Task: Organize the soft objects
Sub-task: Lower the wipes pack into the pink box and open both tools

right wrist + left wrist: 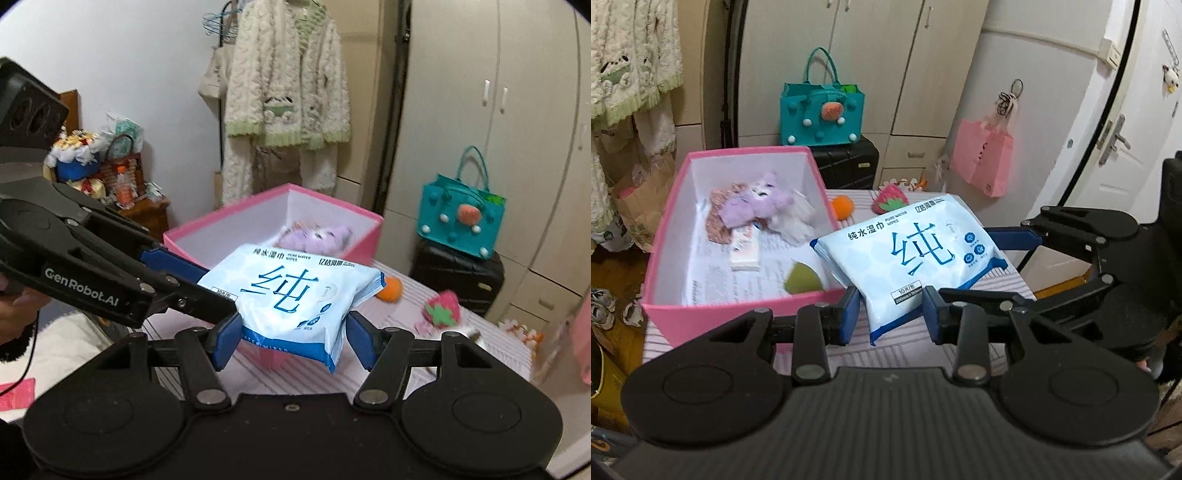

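A light blue pack of wet wipes [905,254] [291,295] is held off the table by both grippers, partly over the near corner of the pink box [738,302] [365,236]. My left gripper [890,315] is shut on one end of the pack; my right gripper [291,338] is shut on the other end. The box holds a purple plush toy [764,203] [321,236], a small tube [746,251] and a green soft piece [801,278]. An orange plush ball [843,207] [389,290] and a strawberry plush [890,197] [443,308] lie on the table behind.
The table has a pink striped cloth [908,350] [406,369]. A teal bag [822,114] [461,221] sits on a black suitcase [849,162] [458,277] behind the table. A pink bag [984,158] hangs on the right. A fluffy robe [288,92] hangs on the wall.
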`<state>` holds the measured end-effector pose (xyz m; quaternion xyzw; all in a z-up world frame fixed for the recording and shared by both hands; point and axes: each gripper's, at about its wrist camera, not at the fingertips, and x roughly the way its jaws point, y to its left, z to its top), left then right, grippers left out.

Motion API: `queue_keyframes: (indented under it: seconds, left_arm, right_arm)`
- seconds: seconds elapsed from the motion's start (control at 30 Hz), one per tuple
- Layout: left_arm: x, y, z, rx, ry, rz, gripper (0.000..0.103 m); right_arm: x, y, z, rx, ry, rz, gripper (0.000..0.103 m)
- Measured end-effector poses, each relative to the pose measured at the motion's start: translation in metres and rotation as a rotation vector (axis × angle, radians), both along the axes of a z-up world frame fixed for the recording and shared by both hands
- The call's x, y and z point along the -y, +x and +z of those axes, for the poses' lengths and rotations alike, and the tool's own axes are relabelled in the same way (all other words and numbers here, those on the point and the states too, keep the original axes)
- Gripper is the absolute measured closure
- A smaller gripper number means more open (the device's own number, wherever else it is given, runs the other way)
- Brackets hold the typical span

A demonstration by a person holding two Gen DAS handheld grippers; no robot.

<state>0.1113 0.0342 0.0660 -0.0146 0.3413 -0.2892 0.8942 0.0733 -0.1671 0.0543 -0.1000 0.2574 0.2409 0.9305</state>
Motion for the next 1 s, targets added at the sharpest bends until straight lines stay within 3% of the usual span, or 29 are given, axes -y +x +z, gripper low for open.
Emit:
queue_keyframes:
  seconds: [0.2,0.4,0.47,0.6,0.83,1.0]
  left_arm:
    - [-0.031,0.026,0.008,0.028,0.000,0.037,0.068]
    - [-0.056,0.074,0.004,-0.015,0.009,0.102,0.067]
    - [-0.060,0.094,0.000,-0.043,0.012,0.110,0.067]
    - [-0.060,0.129,-0.019,-0.079,0.048,0.117,0.066]
    - [-0.059,0.157,-0.052,-0.151,0.059,0.140,0.066]
    - [-0.056,0.167,-0.058,-0.153,0.129,0.147,0.066]
  right_arm:
    - [-0.023,0.040,0.004,0.006,0.056,0.068,0.035]
    - [-0.047,0.089,-0.004,0.005,0.082,0.095,0.037]
    - [-0.052,0.107,-0.007,-0.005,0.091,0.089,0.041]
    - [-0.061,0.134,-0.017,-0.011,0.062,0.033,0.062]
    - [-0.068,0.169,-0.039,-0.124,0.050,-0.012,0.063]
    - [-0.078,0.180,-0.048,-0.158,0.016,-0.022,0.063]
